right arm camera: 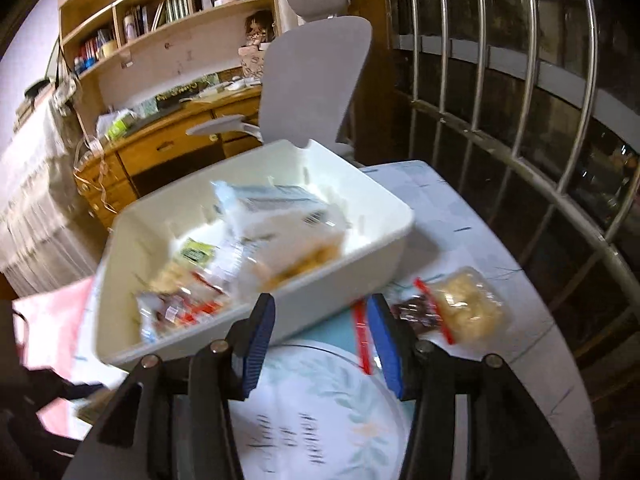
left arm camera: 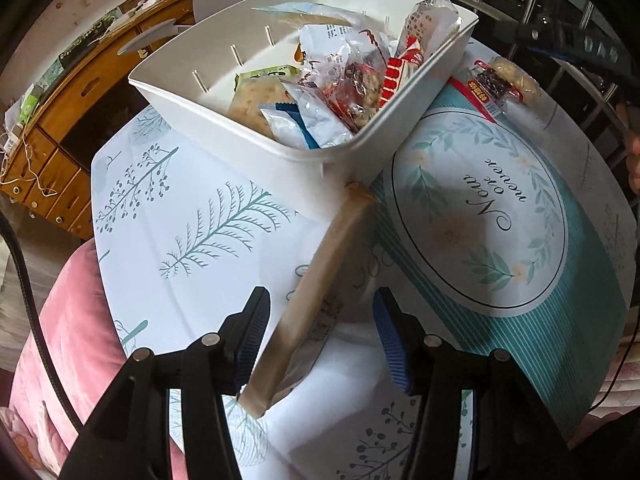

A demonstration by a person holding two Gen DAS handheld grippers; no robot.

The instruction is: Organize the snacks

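A white plastic bin [left arm camera: 192, 120] stands on the table and holds several wrapped snacks [left arm camera: 344, 80]. It shows blurred in the right wrist view [right arm camera: 132, 240]. A long tan-wrapped snack bar [left arm camera: 320, 280] lies on the table between the fingers of my left gripper [left arm camera: 322, 340], which is open around it, apart from it. A clear packet with a red strip and pale biscuits [left arm camera: 504, 84] lies right of the bin, also seen in the right wrist view [right arm camera: 460, 308]. My right gripper [right arm camera: 322, 344] is open and empty, just before the bin's near wall.
A round teal mat with lettering [left arm camera: 480, 216] lies on the tree-print tablecloth [left arm camera: 180, 240]. A pink cushion [left arm camera: 68, 328] lies left of the table. A grey office chair [right arm camera: 312, 76], wooden desk [right arm camera: 168, 140] and metal window bars [right arm camera: 520, 100] stand behind.
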